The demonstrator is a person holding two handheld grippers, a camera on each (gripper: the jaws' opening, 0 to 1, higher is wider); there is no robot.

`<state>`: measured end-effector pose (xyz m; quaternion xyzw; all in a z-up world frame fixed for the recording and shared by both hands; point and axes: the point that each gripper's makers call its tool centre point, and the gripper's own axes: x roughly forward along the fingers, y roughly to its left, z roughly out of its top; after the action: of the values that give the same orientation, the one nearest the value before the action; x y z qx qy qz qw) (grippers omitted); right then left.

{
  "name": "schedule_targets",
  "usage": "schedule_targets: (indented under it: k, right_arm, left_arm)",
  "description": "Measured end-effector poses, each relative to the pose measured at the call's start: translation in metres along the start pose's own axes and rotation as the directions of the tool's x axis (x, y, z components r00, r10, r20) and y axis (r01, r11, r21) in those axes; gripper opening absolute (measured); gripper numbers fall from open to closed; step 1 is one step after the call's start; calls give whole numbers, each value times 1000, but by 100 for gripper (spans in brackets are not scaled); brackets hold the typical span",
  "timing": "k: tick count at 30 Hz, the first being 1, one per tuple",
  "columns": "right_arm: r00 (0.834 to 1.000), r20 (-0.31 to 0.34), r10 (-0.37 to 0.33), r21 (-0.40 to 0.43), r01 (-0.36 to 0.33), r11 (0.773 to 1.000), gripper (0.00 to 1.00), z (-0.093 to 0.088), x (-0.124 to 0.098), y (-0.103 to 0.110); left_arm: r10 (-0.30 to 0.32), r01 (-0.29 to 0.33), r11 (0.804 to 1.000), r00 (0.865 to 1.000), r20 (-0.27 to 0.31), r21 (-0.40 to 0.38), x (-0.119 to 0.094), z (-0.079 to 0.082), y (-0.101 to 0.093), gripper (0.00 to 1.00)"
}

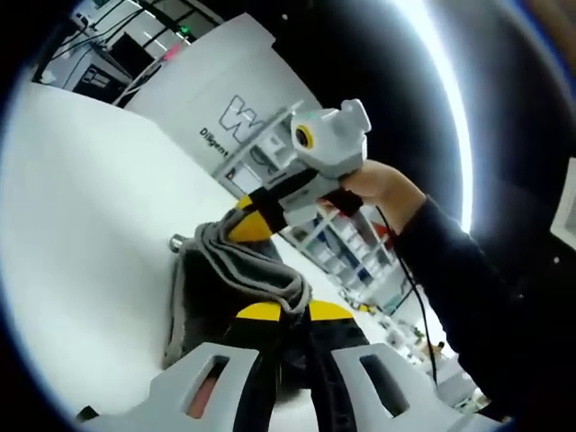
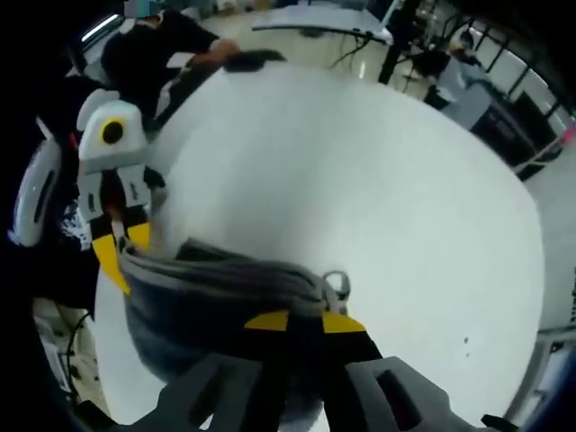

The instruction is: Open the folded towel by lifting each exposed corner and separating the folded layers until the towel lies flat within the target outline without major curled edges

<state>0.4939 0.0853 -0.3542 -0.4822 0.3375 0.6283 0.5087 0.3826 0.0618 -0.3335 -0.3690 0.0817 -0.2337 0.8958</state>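
Observation:
A grey towel [image 1: 238,274] hangs bunched above the white table [image 1: 81,207], held at two ends. My left gripper [image 1: 292,312], with yellow-tipped jaws, is shut on the towel's near edge. In the left gripper view my right gripper [image 1: 247,220] comes in from the right, held by a hand, shut on the towel's far edge. In the right gripper view the grey towel [image 2: 216,288] stretches as a sagging band between my right gripper [image 2: 304,321], shut on it at the bottom, and my left gripper [image 2: 117,256], shut on its left end. No target outline is visible.
The white table [image 2: 378,198] spreads wide beyond the towel. A white banner with lettering [image 1: 225,108] stands behind the table. Shelving [image 1: 351,252] and a person's dark sleeve [image 1: 468,297] lie to the right. Another person [image 2: 171,45] stands at the table's far edge.

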Motion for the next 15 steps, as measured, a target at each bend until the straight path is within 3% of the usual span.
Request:
schedule_targets:
  k: [15]
  right_arm:
    - [1000, 15, -23, -3, 23, 1000, 5, -5, -11, 5]
  left_arm:
    - [-30, 30, 999, 1000, -8, 28, 4, 0, -14, 6]
